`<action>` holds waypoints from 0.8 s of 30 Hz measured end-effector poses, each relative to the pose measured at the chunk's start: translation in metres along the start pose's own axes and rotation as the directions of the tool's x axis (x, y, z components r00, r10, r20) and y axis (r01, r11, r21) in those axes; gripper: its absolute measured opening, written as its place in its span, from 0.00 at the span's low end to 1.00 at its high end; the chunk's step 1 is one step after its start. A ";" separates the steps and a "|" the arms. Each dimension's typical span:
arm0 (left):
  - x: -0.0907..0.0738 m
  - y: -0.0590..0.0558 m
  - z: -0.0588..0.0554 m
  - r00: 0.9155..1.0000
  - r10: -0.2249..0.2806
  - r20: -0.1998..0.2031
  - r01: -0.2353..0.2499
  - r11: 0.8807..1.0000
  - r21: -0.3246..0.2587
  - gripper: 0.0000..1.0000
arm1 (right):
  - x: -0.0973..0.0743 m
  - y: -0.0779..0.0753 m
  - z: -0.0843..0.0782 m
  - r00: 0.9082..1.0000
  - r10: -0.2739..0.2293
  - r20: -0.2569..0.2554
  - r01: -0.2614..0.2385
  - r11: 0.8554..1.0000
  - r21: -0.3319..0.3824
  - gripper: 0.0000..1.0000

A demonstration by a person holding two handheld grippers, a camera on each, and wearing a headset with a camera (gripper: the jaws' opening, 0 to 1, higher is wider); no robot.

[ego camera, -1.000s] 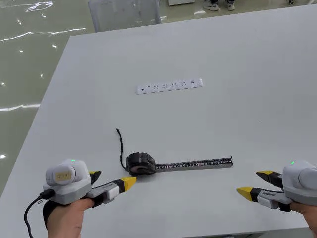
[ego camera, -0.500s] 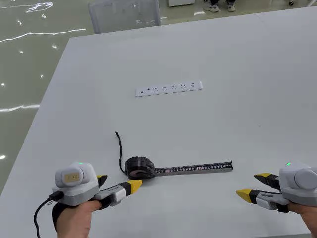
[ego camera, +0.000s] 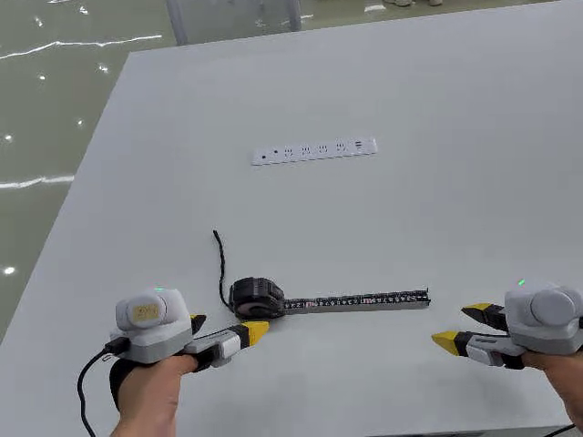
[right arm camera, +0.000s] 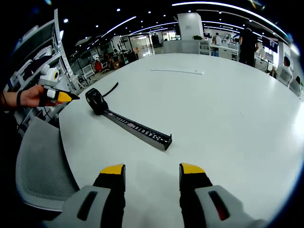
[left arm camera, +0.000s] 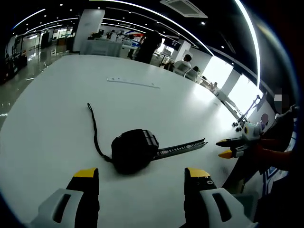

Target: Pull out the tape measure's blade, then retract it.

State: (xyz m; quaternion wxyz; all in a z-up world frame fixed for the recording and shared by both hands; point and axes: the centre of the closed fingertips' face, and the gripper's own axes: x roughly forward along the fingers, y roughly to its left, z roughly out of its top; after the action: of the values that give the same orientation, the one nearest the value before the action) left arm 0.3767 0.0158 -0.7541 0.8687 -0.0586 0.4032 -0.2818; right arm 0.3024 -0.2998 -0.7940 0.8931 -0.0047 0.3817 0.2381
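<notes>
Blade (ego camera: 355,299) is left drawn out from case (ego camera: 255,297), unmoved on bench (ego camera: 455,137); L gripper (ego camera: 226,324) and R gripper (ego camera: 457,325) are held clear, fingers apart; retraction is judged pending.

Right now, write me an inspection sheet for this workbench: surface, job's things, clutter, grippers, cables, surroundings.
Surface: white table, smooth, mostly bare.
Job's things: black tape measure lies on the table, blade pulled out flat toward the right gripper; its strap trails off the case.
Clutter: white power strip farther back on the table.
Grippers: left gripper open, jaws just short of the tape measure's case; right gripper open, short of the blade's tip; both hold nothing.
Cables: black cable hangs from the left gripper's rear.
Surroundings: glossy floor beyond the table; a grey mesh chair beside it.
</notes>
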 end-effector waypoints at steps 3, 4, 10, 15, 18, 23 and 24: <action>0.003 -0.001 0.003 1.000 0.002 0.003 -0.002 1.000 -0.021 0.70 | 0.006 -0.003 0.000 1.000 0.010 -0.026 -0.011 1.000 -0.028 0.45; 0.005 -0.001 0.004 1.000 0.007 0.002 -0.007 1.000 -0.028 0.69 | 0.008 -0.004 0.000 0.999 0.014 -0.036 -0.016 0.999 -0.046 0.44; 0.015 -0.003 0.008 0.999 0.031 -0.018 -0.032 0.998 -0.057 0.67 | 0.020 -0.013 0.001 0.994 0.029 -0.101 -0.043 0.990 -0.134 0.42; 0.023 -0.004 0.013 0.999 0.043 -0.026 -0.045 0.996 -0.080 0.65 | 0.029 -0.017 0.007 0.989 0.044 -0.143 -0.075 0.974 -0.214 0.40; 0.027 -0.004 0.014 0.998 0.054 -0.037 -0.057 0.994 -0.088 0.65 | 0.035 -0.020 0.009 0.984 0.056 -0.172 -0.099 0.962 -0.253 0.39; 0.032 -0.001 0.016 0.996 0.077 -0.043 -0.082 0.990 -0.119 0.65 | 0.040 -0.014 0.015 0.977 0.070 -0.200 -0.132 0.939 -0.318 0.35; 0.032 -0.001 0.016 0.996 0.080 -0.044 -0.085 0.989 -0.123 0.64 | 0.042 -0.013 0.015 0.976 0.071 -0.207 -0.138 0.934 -0.330 0.35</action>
State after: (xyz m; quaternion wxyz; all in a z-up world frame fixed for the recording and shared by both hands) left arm 0.4047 -0.0047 -0.7644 0.8662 -0.0907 0.4390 -0.2208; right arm 0.3433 -0.2912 -0.8139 0.8238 -0.1622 0.4183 0.3466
